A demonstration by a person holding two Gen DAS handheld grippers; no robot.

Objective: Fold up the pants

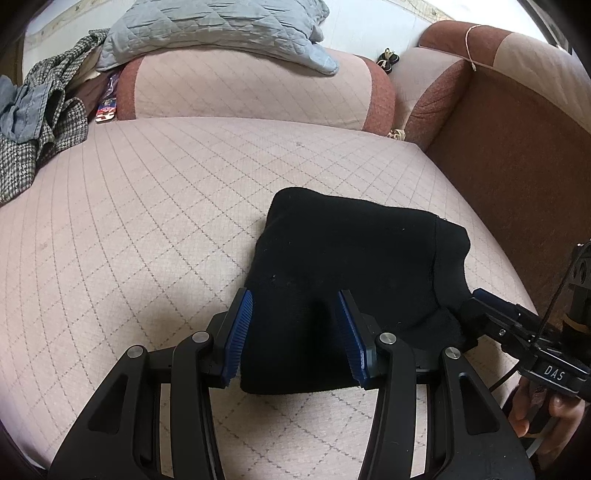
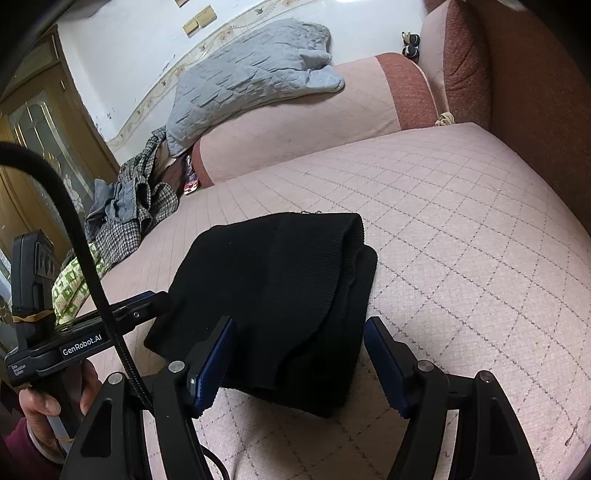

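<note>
Here, the sofa seat (image 1: 147,221) fills most of both views, a pale pink quilted cushion with a grid of thin stitched lines, backed by pink-and-rust cushions. On top of the back cushion (image 1: 251,88) lies a grey quilted blanket (image 1: 218,29). Off at the far left end of the seat is a heap of checked and grey-blue clothes (image 1: 33,122).

The black pants (image 1: 354,266) lie on the seat, folded into a compact, thick bundle with layered edges showing on one side in the right wrist view. They sit just in front of both my tools.

My left hand-held gripper (image 1: 294,332) has its blue-padded fingers spread wide, one on each side of the near edge of the bundle, not pinching the cloth. My right hand-held gripper (image 2: 299,365) is likewise spread apart, its blue pads straddling the near corner of the pants without closing on them. In the left wrist view its tip reaches the bundle's right edge; whether it touches, I cannot tell.
</note>
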